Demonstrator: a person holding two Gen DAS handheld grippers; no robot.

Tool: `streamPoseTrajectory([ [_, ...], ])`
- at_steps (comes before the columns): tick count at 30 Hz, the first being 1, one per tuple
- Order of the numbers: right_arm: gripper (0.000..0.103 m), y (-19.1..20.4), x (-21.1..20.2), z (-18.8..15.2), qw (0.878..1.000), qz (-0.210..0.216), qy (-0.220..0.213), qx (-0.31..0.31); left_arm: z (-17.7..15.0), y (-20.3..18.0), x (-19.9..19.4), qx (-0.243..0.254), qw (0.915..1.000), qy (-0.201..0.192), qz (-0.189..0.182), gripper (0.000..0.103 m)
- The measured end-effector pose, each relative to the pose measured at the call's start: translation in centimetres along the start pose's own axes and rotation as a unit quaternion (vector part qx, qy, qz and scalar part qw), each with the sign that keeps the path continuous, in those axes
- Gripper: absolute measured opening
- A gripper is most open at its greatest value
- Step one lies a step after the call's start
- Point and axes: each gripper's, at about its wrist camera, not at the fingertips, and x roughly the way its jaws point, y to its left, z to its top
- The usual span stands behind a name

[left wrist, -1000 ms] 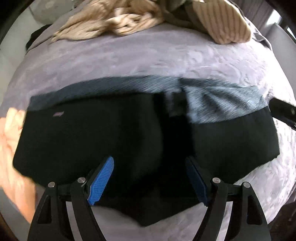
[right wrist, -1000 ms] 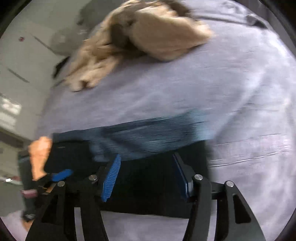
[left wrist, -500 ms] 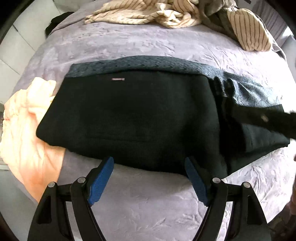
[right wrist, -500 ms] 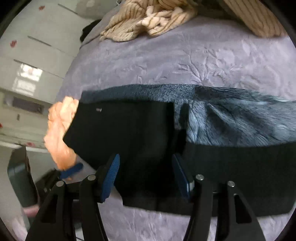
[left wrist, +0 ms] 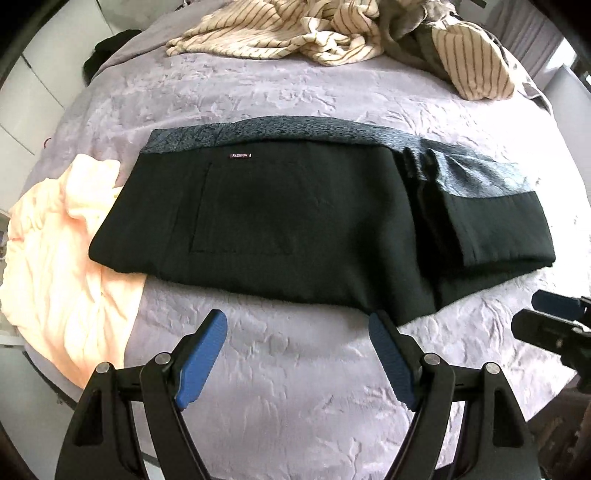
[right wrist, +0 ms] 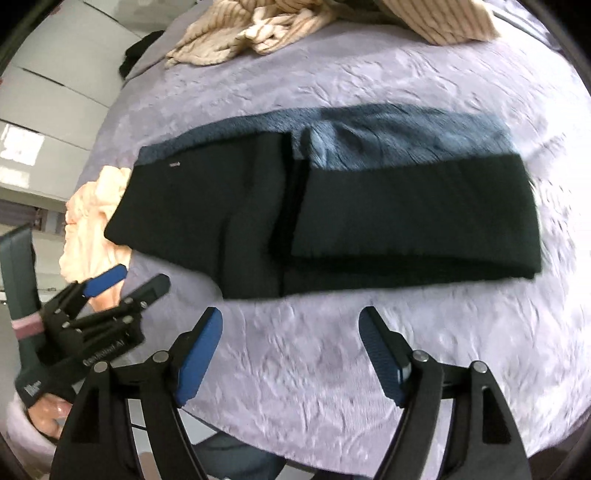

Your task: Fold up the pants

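The black pants [left wrist: 288, 221] lie folded across the lilac bedspread, with their grey-blue fleece lining [left wrist: 472, 173] showing along the far edge. They also show in the right wrist view [right wrist: 332, 210]. My left gripper [left wrist: 297, 325] is open and empty, just short of the pants' near edge. My right gripper [right wrist: 290, 319] is open and empty, also short of the near edge. The right gripper shows at the right edge of the left wrist view [left wrist: 550, 317]; the left gripper shows at the left of the right wrist view [right wrist: 125, 284].
A peach cloth [left wrist: 62, 266] lies at the pants' left end. A heap of striped cream clothes [left wrist: 332, 33] lies at the far side of the bed. The lilac bedspread [left wrist: 280, 369] lies between the grippers and the pants. White cupboards [right wrist: 48, 74] stand at the left.
Both grippers have pulled back from over the pants toward the near bed edge. The pants now lie folded and still on the bed.
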Motion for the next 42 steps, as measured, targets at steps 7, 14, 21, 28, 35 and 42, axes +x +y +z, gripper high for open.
streamPoseTrajectory([
  [7,0.093,-0.3,-1.4,-1.2,0.999,-0.031,-0.021,0.012,-0.8,-0.6,-0.9,0.015,0.9998,-0.002,-0.008,0.08],
  [14,0.103,0.5,-2.6,-1.4,0.995,-0.076,-0.058,0.007,-1.0,-0.8,-1.5,0.041,0.999,-0.009,-0.017,0.08],
  [21,0.103,1.2,-2.0,-2.4,0.993,-0.103,-0.048,0.03,-0.9,-0.4,-1.3,0.059,0.9977,-0.01,-0.031,0.08],
  [28,0.103,0.9,-3.1,-3.6,0.989,-0.131,-0.062,0.043,-0.7,-0.8,-1.7,0.065,0.997,-0.019,-0.037,0.08],
  [35,0.103,0.2,-4.3,-4.4,0.987,-0.141,-0.074,0.032,-1.2,-2.3,-2.8,0.064,0.997,-0.033,-0.027,0.08],
  [42,0.103,-1.0,-5.6,-5.9,0.989,-0.126,-0.076,0.019,-3.1,-4.3,-4.2,0.061,0.9973,-0.039,-0.011,0.08],
])
